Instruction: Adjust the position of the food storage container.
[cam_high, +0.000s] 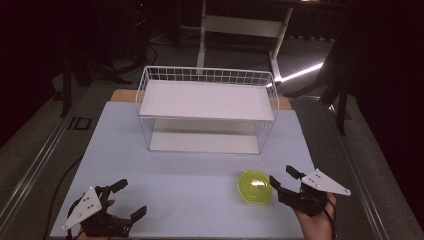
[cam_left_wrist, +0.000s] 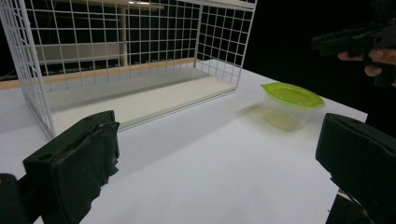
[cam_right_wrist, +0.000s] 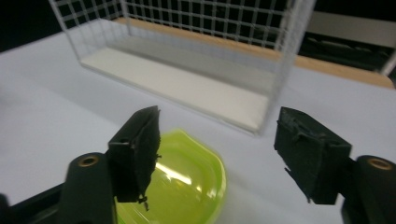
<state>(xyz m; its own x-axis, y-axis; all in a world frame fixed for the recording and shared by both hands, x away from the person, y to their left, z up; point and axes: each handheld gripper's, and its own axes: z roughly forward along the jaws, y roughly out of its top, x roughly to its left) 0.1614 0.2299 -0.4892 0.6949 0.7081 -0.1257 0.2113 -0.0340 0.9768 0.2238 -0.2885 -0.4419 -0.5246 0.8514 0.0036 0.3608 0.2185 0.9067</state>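
Note:
A small clear container with a lime-green lid (cam_high: 255, 186) sits on the white table near its front right. My right gripper (cam_high: 281, 175) hovers just to the right of it, open, its nearer jaw at the container's edge. In the right gripper view the green lid (cam_right_wrist: 187, 186) lies low between and behind the jaws of that gripper (cam_right_wrist: 217, 154), and neither pad presses on it. My left gripper (cam_high: 132, 197) rests open at the front left with nothing between its jaws. From the left gripper view (cam_left_wrist: 215, 154) the container (cam_left_wrist: 292, 105) stands off to the right.
A white wire rack (cam_high: 207, 75) with an upper shelf and a lower floor stands at the back middle of the table (cam_high: 180, 175). Its open front faces the grippers. The table's front edge runs just under both hands.

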